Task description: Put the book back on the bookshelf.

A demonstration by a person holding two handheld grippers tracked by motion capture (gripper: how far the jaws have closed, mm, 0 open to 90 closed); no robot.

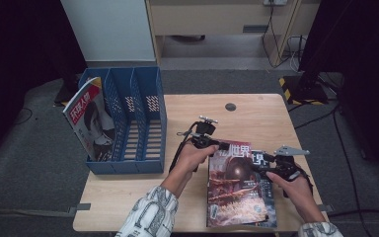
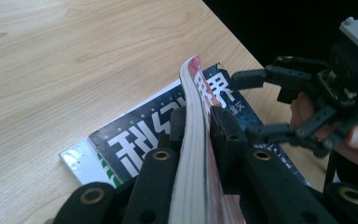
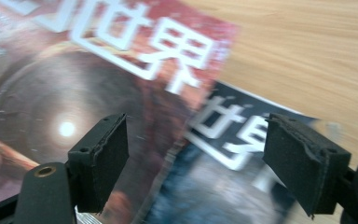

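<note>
Pinching the top edge of the glossy red-covered magazine, the left gripper lifts it off a dark blue-covered magazine lying flat on the pale wooden table. The right gripper hovers above both covers, jaws spread wide and empty.

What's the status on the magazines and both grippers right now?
Left gripper shut on red magazine, top edge lifted. Right gripper open, hovering above the covers. Dark magazine lies underneath. Blue file rack stands apart; nothing blocking.
</note>
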